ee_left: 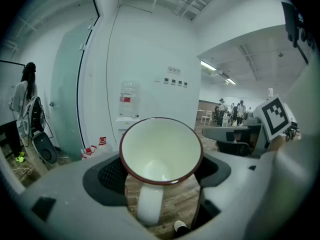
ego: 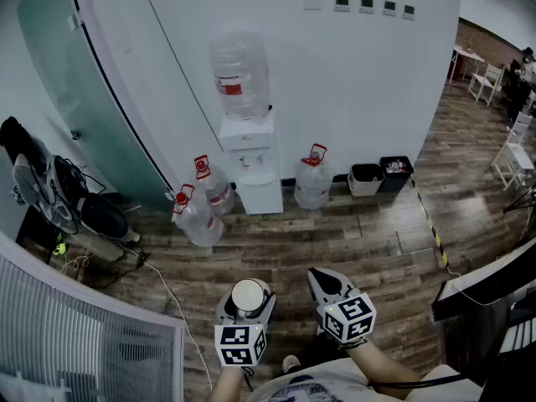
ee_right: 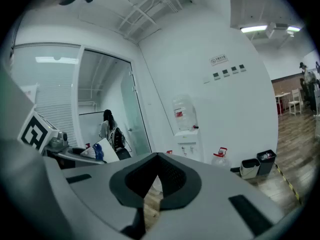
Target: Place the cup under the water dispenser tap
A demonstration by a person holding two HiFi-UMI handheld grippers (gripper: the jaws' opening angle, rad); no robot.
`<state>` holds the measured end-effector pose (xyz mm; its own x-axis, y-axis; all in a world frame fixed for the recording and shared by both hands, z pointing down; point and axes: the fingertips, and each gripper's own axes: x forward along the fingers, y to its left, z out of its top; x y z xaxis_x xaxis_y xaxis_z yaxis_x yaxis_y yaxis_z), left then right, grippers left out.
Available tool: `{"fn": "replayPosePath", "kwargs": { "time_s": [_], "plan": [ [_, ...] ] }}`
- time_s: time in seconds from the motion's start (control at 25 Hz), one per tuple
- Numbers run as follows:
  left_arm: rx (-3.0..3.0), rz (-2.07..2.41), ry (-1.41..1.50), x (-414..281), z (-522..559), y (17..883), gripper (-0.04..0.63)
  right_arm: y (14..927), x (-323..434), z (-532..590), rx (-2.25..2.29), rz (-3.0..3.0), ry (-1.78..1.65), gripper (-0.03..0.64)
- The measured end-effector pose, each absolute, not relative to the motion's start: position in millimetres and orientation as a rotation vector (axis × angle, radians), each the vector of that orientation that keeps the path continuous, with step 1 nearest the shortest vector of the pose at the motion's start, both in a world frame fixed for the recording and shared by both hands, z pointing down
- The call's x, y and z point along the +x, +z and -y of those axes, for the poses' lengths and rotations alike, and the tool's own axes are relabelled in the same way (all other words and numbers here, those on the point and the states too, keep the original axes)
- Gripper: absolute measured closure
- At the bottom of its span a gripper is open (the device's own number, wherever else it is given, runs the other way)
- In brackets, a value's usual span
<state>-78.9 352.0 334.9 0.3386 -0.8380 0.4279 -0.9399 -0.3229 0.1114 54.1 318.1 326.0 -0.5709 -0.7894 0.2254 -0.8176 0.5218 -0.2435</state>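
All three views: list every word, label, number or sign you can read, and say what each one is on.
Nothing reads clearly.
Red label on the bottle of the water dispenser: blurred.
Sign on the wall: too small.
Four wall panels: displays too small.
Dark panel: white letters cut off.
Cup: no print shows.
Marker cube: pattern only, no letters.

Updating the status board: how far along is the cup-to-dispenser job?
Done: the cup is gripped in the left hand-held gripper. In hand: it is held out front, with the water dispenser across the wood floor at the wall. Left: close the gap, set the cup under the tap, release. The right hand-held gripper is shut, empty.
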Motion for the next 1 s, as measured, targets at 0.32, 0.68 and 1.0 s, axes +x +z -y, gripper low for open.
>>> {"fn": "replayPosePath", "kwargs": {
  "time_s": [0.32,0.68,1.0],
  "plan": [
    [2.267,1.623,0.404,-73.1,-393.7,328.1,0.167,316.4,46.7,-360.8,1.39,2.716,0.422,0.597],
    [2.252,1.662,0.416,-47.2,-371.2,317.3,0.167,296.1,71.0,-341.0,1.381,2.757,0.375,0.597],
    [2.227,1.68,0.44,-24.9,-355.6,326.0,0.167,305.9,92.1,-325.1,1.354,2.765,0.397,0.595]
  ]
}}
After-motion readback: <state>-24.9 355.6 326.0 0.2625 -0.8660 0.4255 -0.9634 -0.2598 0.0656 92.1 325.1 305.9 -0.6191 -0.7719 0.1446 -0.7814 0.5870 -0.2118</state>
